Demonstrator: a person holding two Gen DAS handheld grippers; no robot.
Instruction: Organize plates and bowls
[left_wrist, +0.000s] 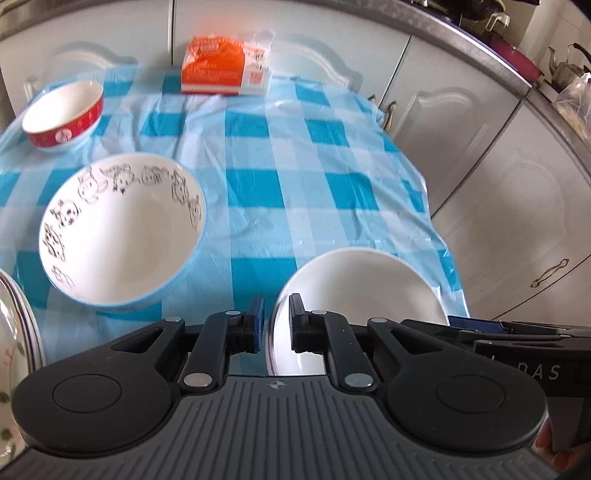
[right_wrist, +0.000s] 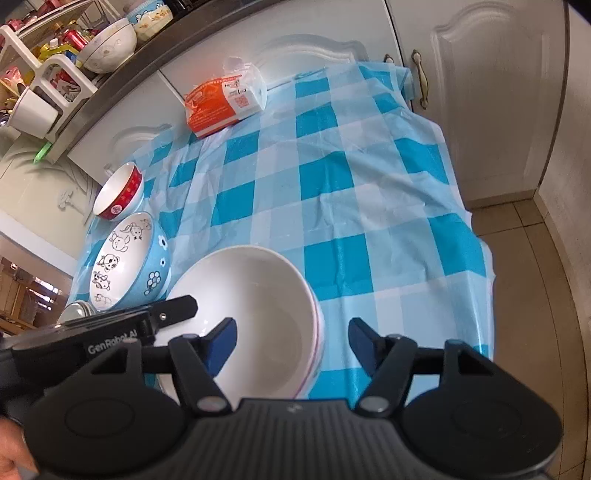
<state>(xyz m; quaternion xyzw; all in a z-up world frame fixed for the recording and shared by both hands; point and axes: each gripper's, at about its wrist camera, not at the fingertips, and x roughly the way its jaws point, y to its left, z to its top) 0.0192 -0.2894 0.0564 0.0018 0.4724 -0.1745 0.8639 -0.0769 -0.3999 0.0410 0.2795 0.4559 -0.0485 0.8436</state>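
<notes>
Left gripper (left_wrist: 275, 321): jaws narrow, straddling the near-left rim of the white bowl (left_wrist: 364, 291); whether the pads actually press on the rim cannot be told.
Right gripper (right_wrist: 291, 341): jaws wide; left pad inside the bowl, right pad outside its right wall, neither touching it.
White bowl: near the table's front edge on the blue checked tablecloth (left_wrist: 280, 155); it appears to sit nested in another bowl, a pink-lined rim showing beneath on its right side.
Cartoon bowl (left_wrist: 123, 230): left of the white bowl, apart from it; blue outside with flowers, animal drawings inside.
Red bowl (left_wrist: 62, 116): farther back on the left.
Orange packet (left_wrist: 225, 64): at the far edge, against the white cabinet doors (left_wrist: 461, 122).
</notes>
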